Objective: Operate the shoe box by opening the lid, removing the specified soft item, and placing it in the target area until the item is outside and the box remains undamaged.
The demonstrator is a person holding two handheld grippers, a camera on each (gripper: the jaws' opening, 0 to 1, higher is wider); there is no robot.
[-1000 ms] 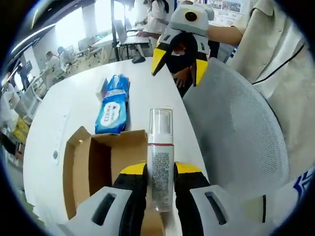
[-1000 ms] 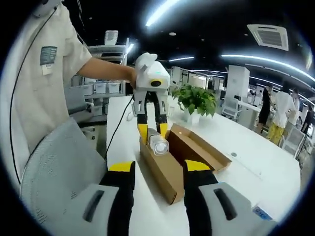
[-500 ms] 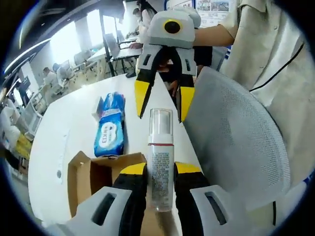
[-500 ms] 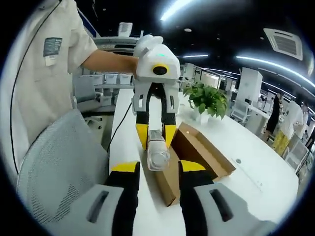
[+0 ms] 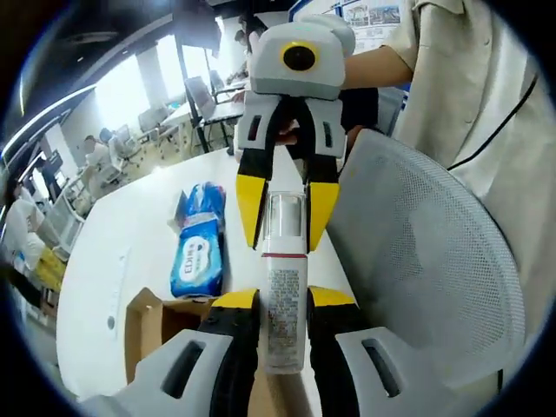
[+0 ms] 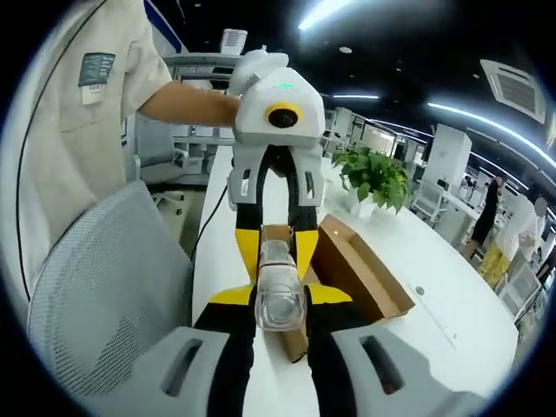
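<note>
White table lying beneath both grippers, a grey mesh chair back standing just beside the right-hand fingers in the left gripper view. Cardboard shoe box sitting open on the table, flaps up, just past and to the right of the right gripper's fingertips in the right gripper view; in the left gripper view its corner is showing just left of the left gripper's fingers. Blue soft pack of wipes lying flat on the table outside the box, beyond and left of the left gripper's fingers, apart from the box. Left gripper gripping a clear pump bottle upright by its labelled body, both yellow-tipped fingers pressing its sides, the clear cap sticking out past the tips. Right gripper reaching in from the opposite end, its fingers standing to either side of the bottle's capped end; whether they are pressing on the cap or only flanking it, cannot tell. Potted plant standing on the table well beyond the box.
</note>
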